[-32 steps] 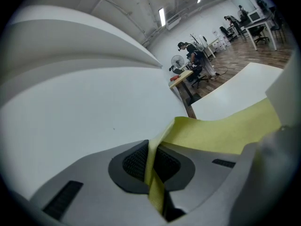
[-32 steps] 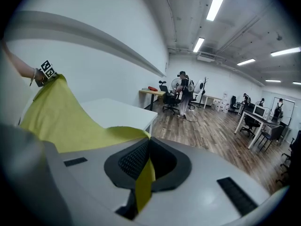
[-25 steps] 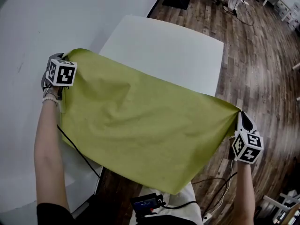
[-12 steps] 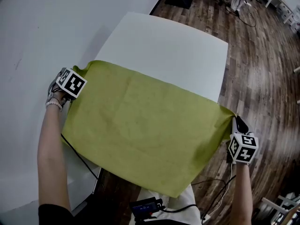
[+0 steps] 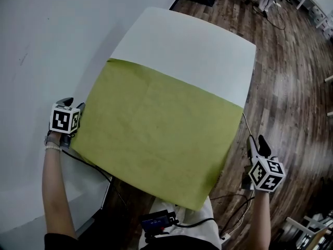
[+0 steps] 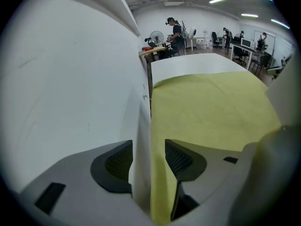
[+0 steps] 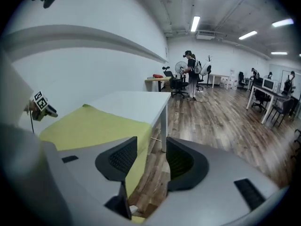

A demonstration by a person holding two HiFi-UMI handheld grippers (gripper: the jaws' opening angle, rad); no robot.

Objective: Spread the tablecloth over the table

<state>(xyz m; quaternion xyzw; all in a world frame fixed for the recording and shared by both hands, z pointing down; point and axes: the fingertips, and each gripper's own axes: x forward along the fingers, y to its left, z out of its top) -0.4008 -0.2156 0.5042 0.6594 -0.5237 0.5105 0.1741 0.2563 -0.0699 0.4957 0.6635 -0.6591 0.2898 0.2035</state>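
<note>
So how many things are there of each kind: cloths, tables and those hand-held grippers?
Yellow-green tablecloth: 1
White table: 1
Hand-held gripper: 2, the left hand-held gripper and the right hand-held gripper; the jaws of both have just been opening, with the tablecloth edge loose between them
Total: 4

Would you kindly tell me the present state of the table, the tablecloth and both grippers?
table: near part covered, far part bare.
tablecloth: spread flat, near edge overhanging.
left gripper: open, jaws just opened, cloth edge loose between them.
right gripper: open, jaws just opened, cloth edge loose between them.
</note>
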